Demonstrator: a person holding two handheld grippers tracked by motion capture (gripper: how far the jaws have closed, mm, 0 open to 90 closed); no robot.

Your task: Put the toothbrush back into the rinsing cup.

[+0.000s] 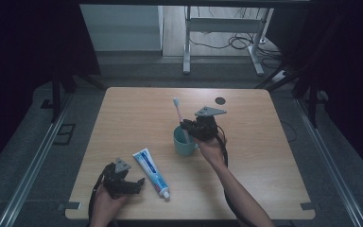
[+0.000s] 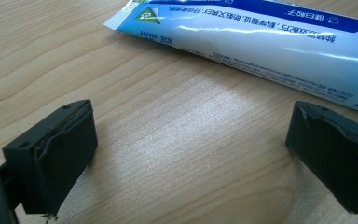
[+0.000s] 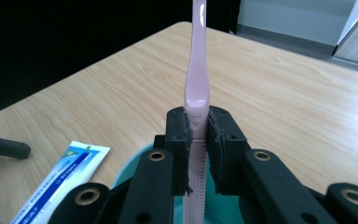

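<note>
A: Where does the work stand?

B: The right tool [image 1: 187, 126] is clenched on the pink toothbrush [image 3: 198, 88], its jaws squeezing the handle from both sides. The brush stands nearly upright, head above the tool, lower handle running down below the jaws into the teal cup [image 1: 182, 143].

A: So is the brush in the cup or not?

B: Its lower end is inside the rim, directly beneath the tool. I can't tell whether the tip rests on the cup's bottom. I'd judge the toothbrush part is in its final stretch, if the aim is to stand it in the cup: what's left there is to settle it and let go.

A: And the other hand?

B: The left tool [image 1: 139, 181] is released, jaws spread wide with bare bench [image 2: 182, 140] between them, low over the wood. The toothpaste tube [image 2: 270, 37] lies flat just ahead of its jaws, slanting across, not touched by either one as far as I can see.

A: So the tube is untouched?

B: It looks that way. From the high view it lies just beyond the left tool's tips, cap end toward the person, with the cup and the right tool farther off. I'd say the tube remains to be grasped, and the left tool seems lined up for it.
</note>
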